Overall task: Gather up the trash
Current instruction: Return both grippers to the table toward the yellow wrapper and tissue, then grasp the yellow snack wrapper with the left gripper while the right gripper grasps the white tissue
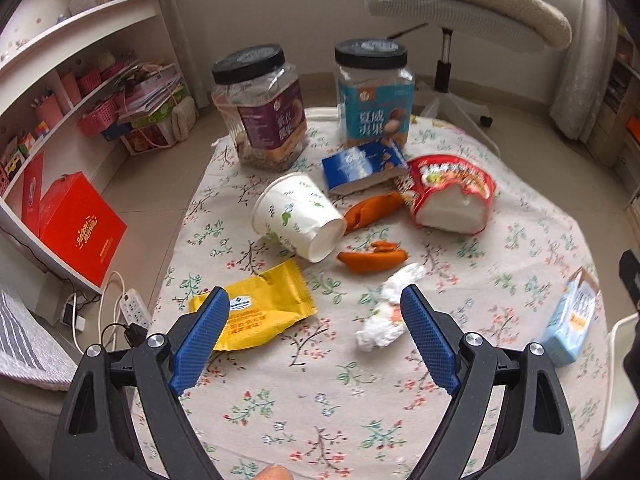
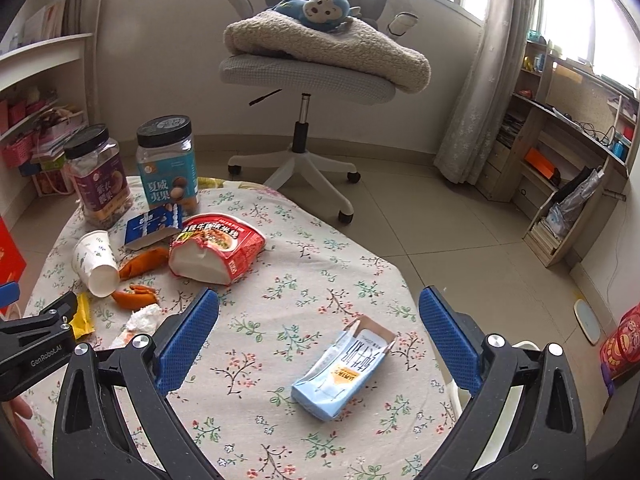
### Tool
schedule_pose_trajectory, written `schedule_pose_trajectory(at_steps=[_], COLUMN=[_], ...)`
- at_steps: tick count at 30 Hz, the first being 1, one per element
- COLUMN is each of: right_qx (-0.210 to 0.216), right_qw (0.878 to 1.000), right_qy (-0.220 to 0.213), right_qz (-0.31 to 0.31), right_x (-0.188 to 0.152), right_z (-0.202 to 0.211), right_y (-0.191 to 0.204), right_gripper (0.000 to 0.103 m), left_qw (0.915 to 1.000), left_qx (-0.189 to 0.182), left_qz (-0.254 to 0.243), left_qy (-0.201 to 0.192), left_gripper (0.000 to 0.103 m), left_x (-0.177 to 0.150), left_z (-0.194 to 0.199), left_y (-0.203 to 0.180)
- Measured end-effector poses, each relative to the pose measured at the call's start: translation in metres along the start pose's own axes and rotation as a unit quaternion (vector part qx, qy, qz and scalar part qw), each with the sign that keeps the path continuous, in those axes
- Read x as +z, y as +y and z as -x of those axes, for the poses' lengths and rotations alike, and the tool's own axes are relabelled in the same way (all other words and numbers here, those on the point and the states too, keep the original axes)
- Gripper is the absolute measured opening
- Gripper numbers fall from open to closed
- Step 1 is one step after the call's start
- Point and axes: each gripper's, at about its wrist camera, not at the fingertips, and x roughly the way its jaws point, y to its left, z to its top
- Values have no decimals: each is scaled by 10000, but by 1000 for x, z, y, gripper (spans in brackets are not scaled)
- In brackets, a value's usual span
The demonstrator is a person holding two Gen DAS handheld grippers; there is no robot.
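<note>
I read both claws wide open and empty: left gripper (image 1: 314, 312) over the yellow wrapper (image 1: 260, 308) and tissue (image 1: 386, 314), right gripper (image 2: 318, 316) above the blue carton (image 2: 340, 372).

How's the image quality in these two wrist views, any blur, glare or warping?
Left wrist: strong fisheye bending of the shelves, dark corners, soft even daylight, table items slightly soft. Right wrist: windows blown out, same barrel warp, milk carton readable, no harsh shadows.

Floral-cloth table (image 2: 320, 240) w/ 2 jars (image 1: 260, 108), cup (image 1: 296, 216), wrappers (image 1: 260, 308), cartons (image 2: 340, 368), peels (image 1: 372, 260)
</note>
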Motion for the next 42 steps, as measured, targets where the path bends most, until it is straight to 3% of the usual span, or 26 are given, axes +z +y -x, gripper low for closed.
schedule_pose_trajectory(at_steps=[6,14,17,20,22,23,24,31,33,35,38,42], right_qx=[530,1470,1752,2067,2064,2042,2047,2074,2004,2016,2223,2218], right_qw=[9968,9793,9708,9599,9589,9590,9583,9532,9546,9526,9492,9567], right_qy=[590,1390,1636,1890,1943,1960,1985,2176,2193,2270,2197,1850], right_qz=[93,-14,-30,-152,-163,-148,-152,-314,-229,-203,-374,-366], right_x=[-10,-23,-25,-27,-29,-29,-30,-36,-39,-41,-41,-36], right_z=[-26,-59,-72,-88,-94,-97,-100,-113,-116,-120,-118,-103], right_y=[27,60,70,80,87,90,94,124,133,141,143,139], right_gripper=[96,96,96,96,96,96,96,92,83,62,41,40], left_qw=[9926,9720,9720,9742,9753,9748,9737,9789,9822,9852,9895,9934], left_qx=[254,-379,-827,-969,-1032,-1094,-1158,-913,-928,-929,-888,-888], left_qz=[-903,-1443,-1221,-999,-982,-987,-973,-1111,-1000,-867,-640,-381], left_qy=[773,1818,1828,1779,1688,1672,1702,1449,1289,1149,947,622], left_gripper=[85,87,87,75,47,23,15,8,7,7,7,7], left_x=[-5,-20,-21,-21,-20,-19,-18,-25,-21,-16,-8,8], left_z=[-61,-121,-126,-126,-120,-117,-113,-95,-81,-66,-47,-35], left_y=[24,50,67,79,80,79,77,71,77,83,91,95])
